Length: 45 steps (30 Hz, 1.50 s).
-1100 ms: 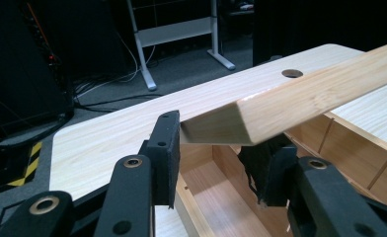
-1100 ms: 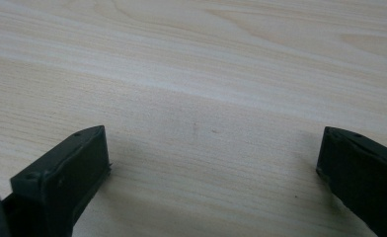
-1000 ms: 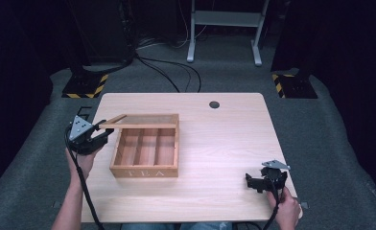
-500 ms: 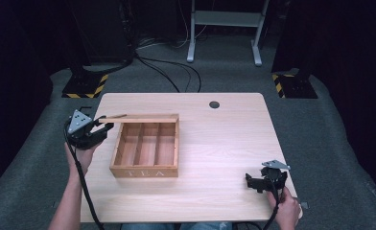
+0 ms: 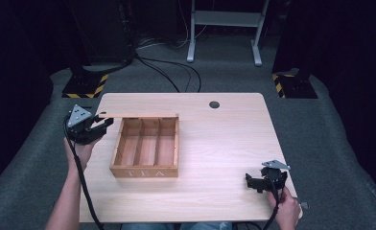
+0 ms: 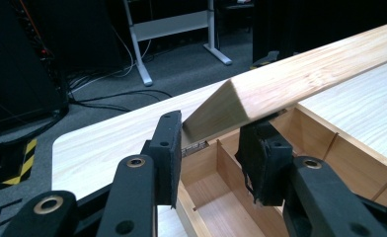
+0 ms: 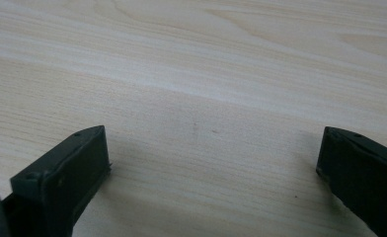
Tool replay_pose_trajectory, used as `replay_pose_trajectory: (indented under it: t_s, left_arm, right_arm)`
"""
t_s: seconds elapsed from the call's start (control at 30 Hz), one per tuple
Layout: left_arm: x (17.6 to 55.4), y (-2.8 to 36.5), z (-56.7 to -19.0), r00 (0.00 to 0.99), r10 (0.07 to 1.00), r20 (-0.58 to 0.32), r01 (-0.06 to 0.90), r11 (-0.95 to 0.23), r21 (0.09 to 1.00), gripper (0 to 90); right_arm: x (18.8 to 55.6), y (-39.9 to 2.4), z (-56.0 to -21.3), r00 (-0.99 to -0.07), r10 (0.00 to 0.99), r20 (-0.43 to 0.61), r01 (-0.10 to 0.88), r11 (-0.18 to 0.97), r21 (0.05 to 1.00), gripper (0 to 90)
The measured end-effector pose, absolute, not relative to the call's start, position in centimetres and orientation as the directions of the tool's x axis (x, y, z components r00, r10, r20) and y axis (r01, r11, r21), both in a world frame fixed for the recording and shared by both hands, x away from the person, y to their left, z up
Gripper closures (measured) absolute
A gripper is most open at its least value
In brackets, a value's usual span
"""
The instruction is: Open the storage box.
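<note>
A wooden tea box (image 5: 145,168) with three compartments stands left of the table's middle, marked TEA on its front. Its hinged lid (image 5: 138,115) is raised along the far side and shows as a thin edge. My left gripper (image 5: 104,125) is at the lid's left end. In the left gripper view the lid (image 6: 305,74) slants up to the right over the open box (image 6: 216,197), and my left gripper (image 6: 213,148) is shut on the lid's near corner. My right gripper (image 5: 253,182) hovers over bare table at the front right, and my right gripper (image 7: 211,163) is open and holds nothing.
The wooden table (image 5: 224,139) has a round cable hole (image 5: 214,104) near its far edge. Grey carpet surrounds it. A metal stand (image 5: 224,28), cables and black stands with yellow striped bases (image 5: 85,86) stand behind.
The lid has swung from a low tilt at the box's left corner up to a full edge along the far side. My left gripper went a little up with it. The right gripper stayed.
</note>
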State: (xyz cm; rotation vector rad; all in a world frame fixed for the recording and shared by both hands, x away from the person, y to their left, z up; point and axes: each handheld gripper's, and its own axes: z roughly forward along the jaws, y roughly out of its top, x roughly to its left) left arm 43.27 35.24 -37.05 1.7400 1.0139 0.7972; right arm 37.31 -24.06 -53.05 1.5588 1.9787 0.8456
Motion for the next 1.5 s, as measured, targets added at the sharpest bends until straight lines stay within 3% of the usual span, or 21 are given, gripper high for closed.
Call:
replay_pose_trajectory:
  t_s: [1.5]
  left_arm:
    - [43.48, 35.31, -36.95, 0.448, 0.891, 0.067, 0.28, -0.211, 0.937, 61.2]
  right_arm:
    - [37.32, -24.09, -53.02, -0.232, 0.973, 0.006, 0.678, 0.157, 0.718, 0.0]
